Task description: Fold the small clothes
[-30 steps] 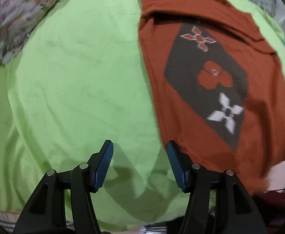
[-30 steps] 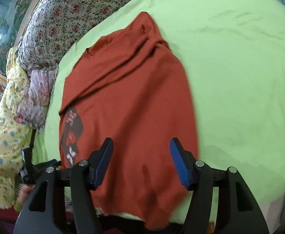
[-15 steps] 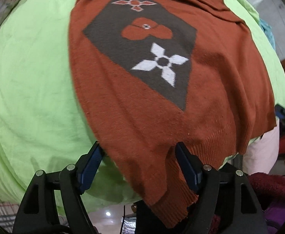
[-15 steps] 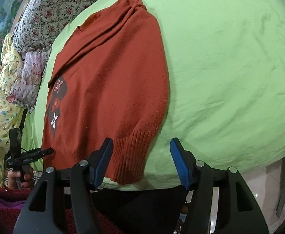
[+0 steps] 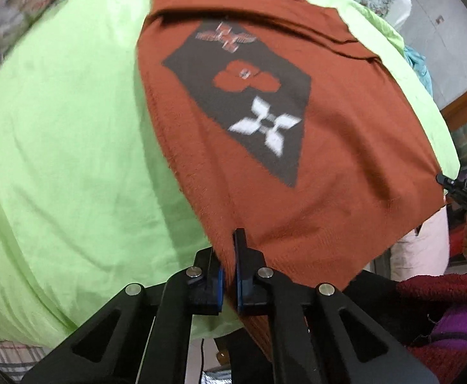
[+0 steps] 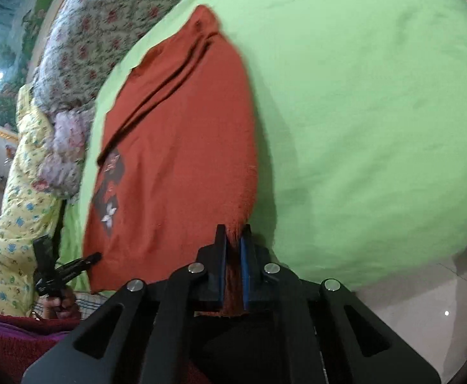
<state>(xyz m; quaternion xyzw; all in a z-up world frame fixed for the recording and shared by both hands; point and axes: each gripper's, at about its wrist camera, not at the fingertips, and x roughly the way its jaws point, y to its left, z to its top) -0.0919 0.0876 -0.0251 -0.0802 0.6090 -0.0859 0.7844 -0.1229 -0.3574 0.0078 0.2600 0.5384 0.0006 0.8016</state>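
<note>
A rust-orange knit sweater [image 5: 345, 147] with a dark diamond panel of flower shapes lies flat on the lime-green bed sheet [image 5: 67, 147]. My left gripper [image 5: 228, 246] is shut on the ribbed hem at the sweater's near left corner, and cloth hangs below the pads. In the right wrist view the sweater [image 6: 182, 160] stretches away from me. My right gripper [image 6: 232, 240] is closing on the hem at the near right corner, and orange knit fills the gap between its blue pads. Each gripper shows small in the other's view, the left gripper [image 6: 70, 268] and the right gripper [image 5: 460, 188].
A floral quilt [image 6: 83, 41] and a yellow patterned cloth [image 6: 12, 224] lie along the bed's far side. The person's hand [image 6: 57, 304] and dark red sleeve are at the near edge. Pale tiled floor [image 6: 441, 288] shows beyond the sheet [image 6: 361, 112].
Both grippers slid in to the sweater's near corners and went from wide open to closed on the hem. The cloth at each corner now bunches between the pads.
</note>
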